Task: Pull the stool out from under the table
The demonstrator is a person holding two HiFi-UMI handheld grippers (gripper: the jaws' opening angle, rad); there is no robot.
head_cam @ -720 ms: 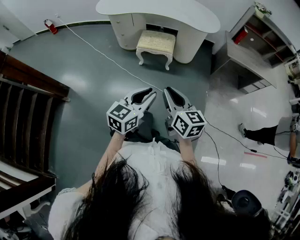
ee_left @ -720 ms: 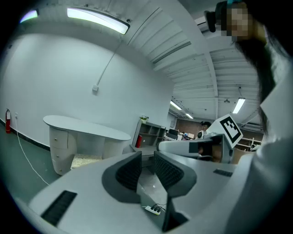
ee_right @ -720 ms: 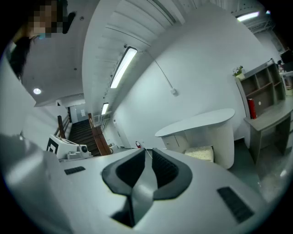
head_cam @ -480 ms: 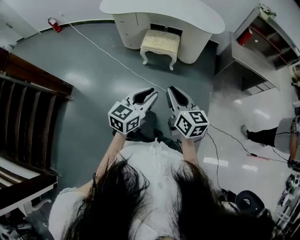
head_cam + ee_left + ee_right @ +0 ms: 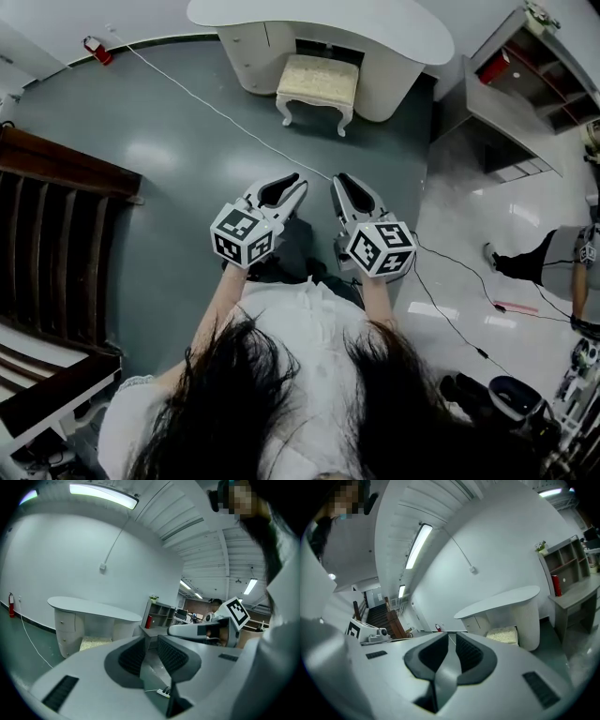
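The stool (image 5: pixel 317 82), cream cushion on white curved legs, stands half under the white curved table (image 5: pixel 319 23), far ahead across the grey floor. My left gripper (image 5: pixel 298 184) and right gripper (image 5: pixel 338 182) are held side by side at waist height. Both point toward the stool, well short of it, and both are shut with nothing in them. In the left gripper view the left gripper (image 5: pixel 152 637) points right of the table (image 5: pixel 93 607) and the stool's cushion (image 5: pixel 96 642). In the right gripper view the stool (image 5: pixel 504 634) sits under the table (image 5: pixel 501 603), right of the right gripper (image 5: pixel 449 633).
A white cable (image 5: pixel 216 112) runs across the floor between me and the stool. A dark wooden stair railing (image 5: pixel 56 216) lines the left. A grey shelf unit (image 5: pixel 525 84) stands right of the table. A person (image 5: pixel 553 267) stands at the far right, and a red fire extinguisher (image 5: pixel 94 45) sits at the back left.
The head view has shifted a little, so the table and stool sit slightly differently in the frame. Both grippers keep their pose and stay shut.
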